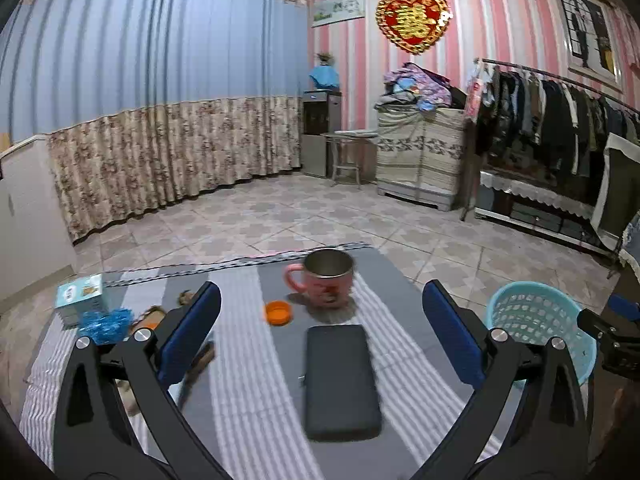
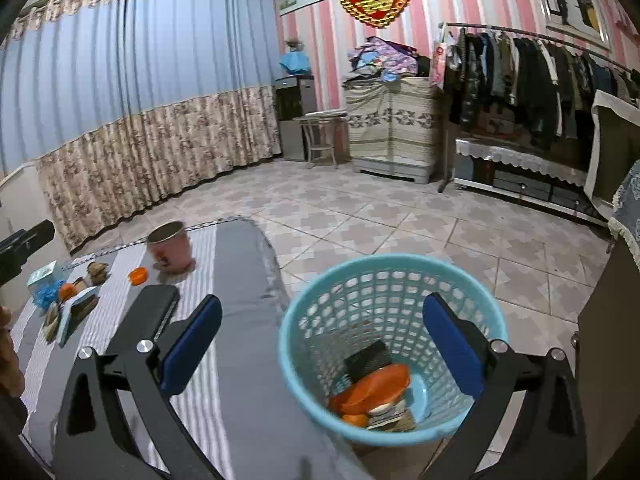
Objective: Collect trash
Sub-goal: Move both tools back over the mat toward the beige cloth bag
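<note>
Right claw (image 2: 322,344) (empty) gapes over basket (image 2: 394,438) — trash inside.

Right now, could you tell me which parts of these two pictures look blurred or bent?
Left wrist view: the pink mug and orange cap are smeared, and the curtain bows from the fisheye. Right wrist view: the basket rim and the trash inside are soft, and the clothes rail curves.

Pink striped wall (image 1: 500,20), blue floral-hemmed curtain (image 1: 160,80), patterned tile floor (image 1: 320,216), a loaded clothes rack (image 1: 560,120).
</note>
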`<state>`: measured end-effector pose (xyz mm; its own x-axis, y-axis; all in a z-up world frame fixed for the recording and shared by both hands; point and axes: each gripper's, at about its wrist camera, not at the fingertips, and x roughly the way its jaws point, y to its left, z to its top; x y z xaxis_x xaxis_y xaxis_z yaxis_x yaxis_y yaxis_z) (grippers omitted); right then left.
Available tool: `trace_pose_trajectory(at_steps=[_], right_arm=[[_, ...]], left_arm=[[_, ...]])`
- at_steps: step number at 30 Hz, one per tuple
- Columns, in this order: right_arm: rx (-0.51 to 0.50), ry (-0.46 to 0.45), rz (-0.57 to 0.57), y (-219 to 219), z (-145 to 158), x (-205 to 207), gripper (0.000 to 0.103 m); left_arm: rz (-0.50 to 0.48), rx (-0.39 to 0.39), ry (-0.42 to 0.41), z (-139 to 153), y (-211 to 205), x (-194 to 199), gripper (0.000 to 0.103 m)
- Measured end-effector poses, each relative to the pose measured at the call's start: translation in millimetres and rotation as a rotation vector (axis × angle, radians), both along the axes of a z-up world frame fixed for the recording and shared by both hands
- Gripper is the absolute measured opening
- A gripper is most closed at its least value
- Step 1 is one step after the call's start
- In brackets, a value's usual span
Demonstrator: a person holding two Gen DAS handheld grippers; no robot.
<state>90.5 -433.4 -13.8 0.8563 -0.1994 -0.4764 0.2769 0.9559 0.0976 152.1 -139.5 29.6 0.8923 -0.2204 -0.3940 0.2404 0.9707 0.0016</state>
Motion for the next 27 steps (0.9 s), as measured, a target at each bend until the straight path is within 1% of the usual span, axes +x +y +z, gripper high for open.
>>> trace_pose_trajectory(at_steps=[5, 14, 22, 27], right_arm=[[0.001, 0.001, 0.029, 24, -2, 1, 0.098], [0.002, 0.002, 0.073, 65, -8, 8, 0.098], [-0.01, 0.02, 0.137, 102, -20, 29, 0.098], [-0.027, 0.05, 0.186, 131, -31, 48, 0.098]], left_arm=[[0.055, 0.012, -0.013, -1, 34, -6, 0.098], [0.147, 0.022, 0.002, -10, 98, -6, 0.098], [0.236, 0.047, 0.041, -31, 154, 2, 0.098], [0.288, 0.034, 0.093, -50, 191, 12, 0.098]])
